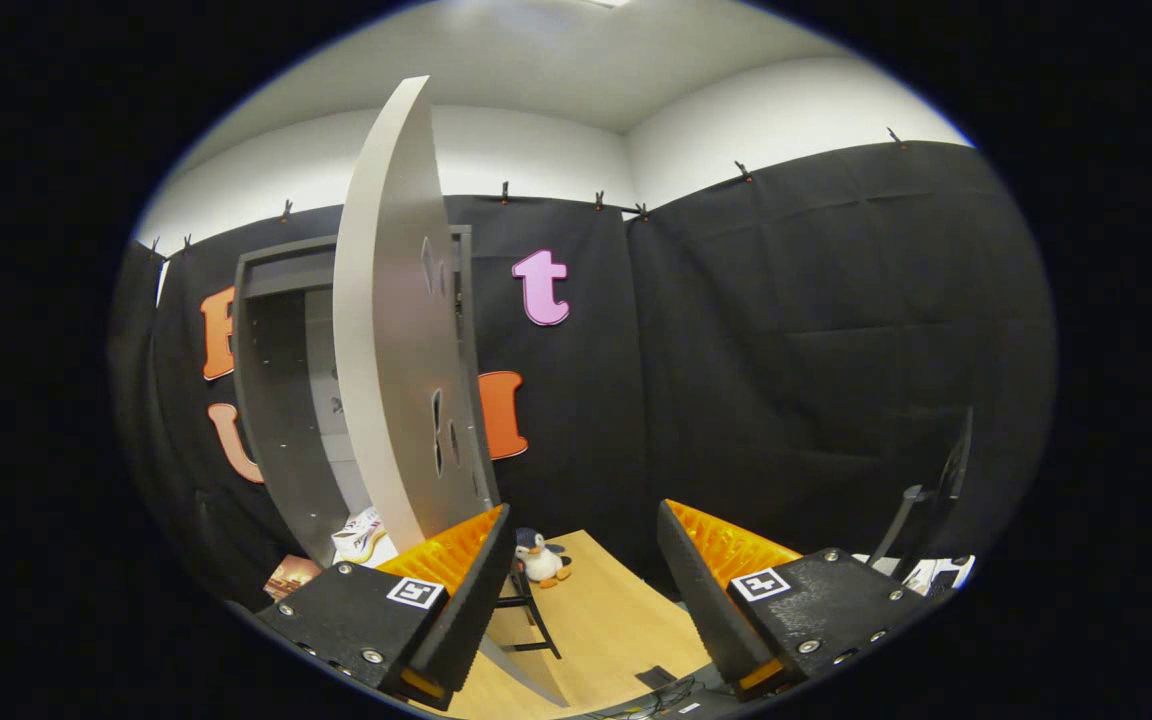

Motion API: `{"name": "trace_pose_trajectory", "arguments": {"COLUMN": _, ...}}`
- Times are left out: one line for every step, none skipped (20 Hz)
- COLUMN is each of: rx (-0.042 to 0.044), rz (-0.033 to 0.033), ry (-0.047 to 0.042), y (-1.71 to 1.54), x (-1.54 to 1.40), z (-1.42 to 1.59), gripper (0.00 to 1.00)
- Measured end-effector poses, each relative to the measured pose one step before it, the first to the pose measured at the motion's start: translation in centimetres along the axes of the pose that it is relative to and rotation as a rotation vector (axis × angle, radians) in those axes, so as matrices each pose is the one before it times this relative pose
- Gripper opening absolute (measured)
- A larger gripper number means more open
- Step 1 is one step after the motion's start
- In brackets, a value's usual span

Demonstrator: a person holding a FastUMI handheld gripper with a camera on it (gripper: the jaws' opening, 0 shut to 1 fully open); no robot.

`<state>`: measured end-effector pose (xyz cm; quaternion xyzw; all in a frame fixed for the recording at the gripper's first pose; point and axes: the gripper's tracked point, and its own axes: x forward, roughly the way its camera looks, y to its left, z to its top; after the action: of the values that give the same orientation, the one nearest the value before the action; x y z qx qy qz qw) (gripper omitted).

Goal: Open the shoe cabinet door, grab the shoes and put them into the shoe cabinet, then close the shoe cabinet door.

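Observation:
The grey shoe cabinet [281,400] stands ahead to the left with its tall door [396,330] swung open toward me, edge on. A white shoe with coloured trim [361,535] lies at the cabinet's foot, just beyond my left finger. My gripper [584,540] is open and holds nothing; its left finger [456,575] sits close to the door's lower edge, whether touching I cannot tell.
A small penguin plush [541,557] sits on the wooden floor [616,620] between and beyond the fingers, beside a black metal stand [531,610]. A dark monitor on an arm [941,480] stands to the right. Cables [661,690] lie near the floor's front.

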<state>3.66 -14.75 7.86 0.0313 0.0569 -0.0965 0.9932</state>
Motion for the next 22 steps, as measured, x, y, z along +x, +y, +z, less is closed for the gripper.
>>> {"name": "trace_pose_trajectory", "arguments": {"rx": 0.00583, "rz": 0.01608, "ry": 0.00091, "y": 1.624, "x": -0.274, "z": -0.187, "gripper": 0.89}}
{"name": "trace_pose_trajectory", "arguments": {"rx": 0.00742, "rz": 0.01378, "ry": -0.00165, "y": 1.659, "x": -0.348, "z": -0.164, "gripper": 0.89}}
{"name": "trace_pose_trajectory", "arguments": {"rx": 0.01087, "rz": 0.0123, "ry": 0.00039, "y": 1.662, "x": -0.156, "z": -0.25, "gripper": 0.89}}
{"name": "trace_pose_trajectory", "arguments": {"rx": 0.00381, "rz": 0.01629, "ry": -0.00495, "y": 1.792, "x": -0.035, "z": -0.23, "gripper": 0.9}}
{"name": "trace_pose_trajectory", "arguments": {"rx": -0.00169, "rz": 0.02087, "ry": -0.00951, "y": 1.864, "x": 0.223, "z": -0.02, "gripper": 0.89}}
{"name": "trace_pose_trajectory", "arguments": {"rx": -0.00606, "rz": 0.02836, "ry": -0.00886, "y": 1.852, "x": 0.299, "z": 0.087, "gripper": 0.89}}
{"name": "trace_pose_trajectory", "arguments": {"rx": 0.00312, "rz": 0.03214, "ry": -0.00817, "y": 1.878, "x": 0.441, "z": -0.119, "gripper": 0.89}}
{"name": "trace_pose_trajectory", "arguments": {"rx": 0.00789, "rz": 0.03612, "ry": 0.00304, "y": 1.941, "x": 0.622, "z": -0.238, "gripper": 0.89}}
{"name": "trace_pose_trajectory", "arguments": {"rx": 0.01083, "rz": 0.03836, "ry": 0.00628, "y": 1.927, "x": 0.699, "z": -0.456, "gripper": 0.9}}
{"name": "trace_pose_trajectory", "arguments": {"rx": 0.01099, "rz": 0.03317, "ry": 0.00661, "y": 1.745, "x": 0.956, "z": -0.499, "gripper": 0.9}}
{"name": "trace_pose_trajectory", "arguments": {"rx": 0.00928, "rz": 0.03121, "ry": 0.00396, "y": 1.353, "x": 1.135, "z": -0.1, "gripper": 0.91}}
{"name": "trace_pose_trajectory", "arguments": {"rx": 0.0055, "rz": 0.03291, "ry": 0.00098, "y": 1.587, "x": 1.129, "z": -0.055, "gripper": 0.91}}
{"name": "trace_pose_trajectory", "arguments": {"rx": 0.00206, "rz": 0.02646, "ry": 0.00456, "y": 1.38, "x": 1.009, "z": -0.159, "gripper": 0.91}}
{"name": "trace_pose_trajectory", "arguments": {"rx": 0.0023, "rz": 0.01973, "ry": 0.00622, "y": 1.314, "x": 1.089, "z": -0.321, "gripper": 0.92}}
{"name": "trace_pose_trajectory", "arguments": {"rx": -0.00028, "rz": 0.02008, "ry": 0.00639, "y": 1.171, "x": 1.251, "z": -0.385, "gripper": 0.92}}
{"name": "trace_pose_trajectory", "arguments": {"rx": -0.00257, "rz": 0.0149, "ry": 0.00551, "y": 0.967, "x": 1.28, "z": -0.275, "gripper": 0.92}}
{"name": "trace_pose_trajectory", "arguments": {"rx": -0.00084, "rz": 0.01125, "ry": 0.00785, "y": 0.701, "x": 1.344, "z": -0.021, "gripper": 0.92}}
{"name": "trace_pose_trajectory", "arguments": {"rx": 0.00141, "rz": 0.00072, "ry": -0.01143, "y": 0.631, "x": 1.243, "z": 0.156, "gripper": 0.92}}
{"name": "trace_pose_trajectory", "arguments": {"rx": -0.00689, "rz": 0.00623, "ry": 0.00252, "y": 0.512, "x": 0.446, "z": -0.073, "gripper": 0.91}}
{"name": "trace_pose_trajectory", "arguments": {"rx": -0.00283, "rz": 0.00473, "ry": 0.00107, "y": 0.469, "x": 0.629, "z": -0.073, "gripper": 0.91}}
{"name": "trace_pose_trajectory", "arguments": {"rx": -0.00112, "rz": 0.00356, "ry": -0.00239, "y": 0.292, "x": 0.784, "z": 0.005, "gripper": 0.91}}
{"name": "trace_pose_trajectory", "arguments": {"rx": -0.0014, "rz": 0.00606, "ry": -0.00141, "y": 0.238, "x": 0.678, "z": 0.018, "gripper": 0.91}}
